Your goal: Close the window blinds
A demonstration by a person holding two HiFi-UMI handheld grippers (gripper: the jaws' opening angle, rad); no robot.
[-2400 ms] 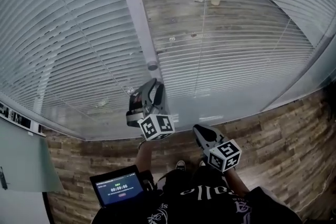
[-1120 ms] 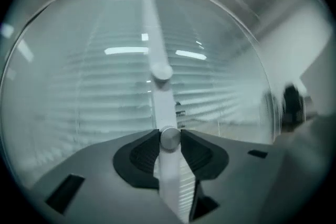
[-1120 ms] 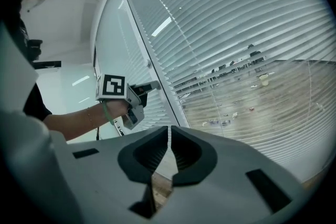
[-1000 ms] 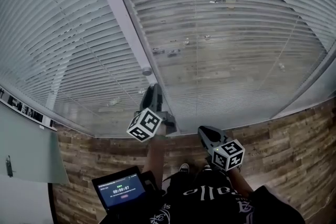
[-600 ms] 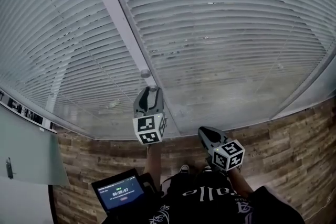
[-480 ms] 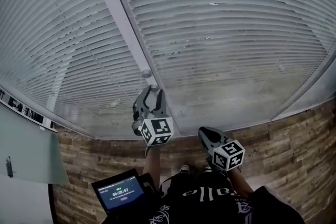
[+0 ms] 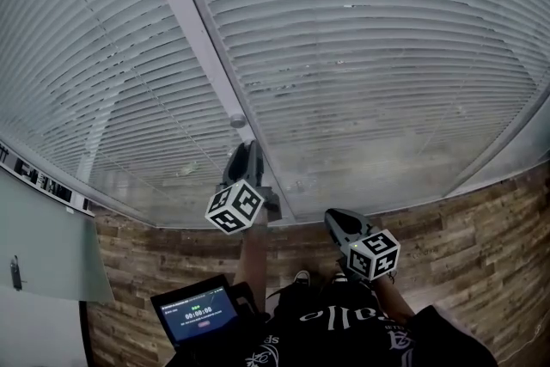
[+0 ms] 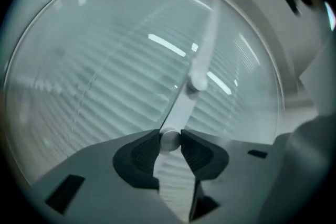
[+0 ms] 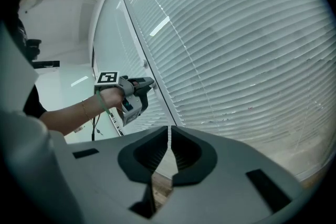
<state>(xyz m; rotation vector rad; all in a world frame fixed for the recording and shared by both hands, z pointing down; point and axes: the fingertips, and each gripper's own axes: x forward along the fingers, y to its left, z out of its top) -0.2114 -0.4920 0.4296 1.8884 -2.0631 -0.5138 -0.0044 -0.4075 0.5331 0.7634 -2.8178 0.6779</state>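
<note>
One line decides the coming move: the tilt wand [image 8: 181,107] rises from the left gripper [image 8: 169,140] toward 1 o'clock in the left gripper view. It passes a small joint [image 8: 198,81] and carries on up the face of the blinds [image 7: 369,56]. Its long axis therefore runs away from the fingers rather than across them, so any twist must go round that line. The left jaws have just been closing. Their dark pads [image 8: 197,150] now sit against either side of the wand's rounded lower end, standing only as far apart as its thickness, with nothing else between them. In the head view this gripper hangs at 6 o'clock from the joint, just beside the white mullion [image 7: 193,39]. The right gripper [image 7: 333,219] lies toward 4 o'clock from the left one, well apart from the wand. Its jaws are drawn together on nothing and point at the slats. The left hand is plainly the nearer and the only one placed to work. The slats already look close to flat, so I judge that little turning remains.
</note>
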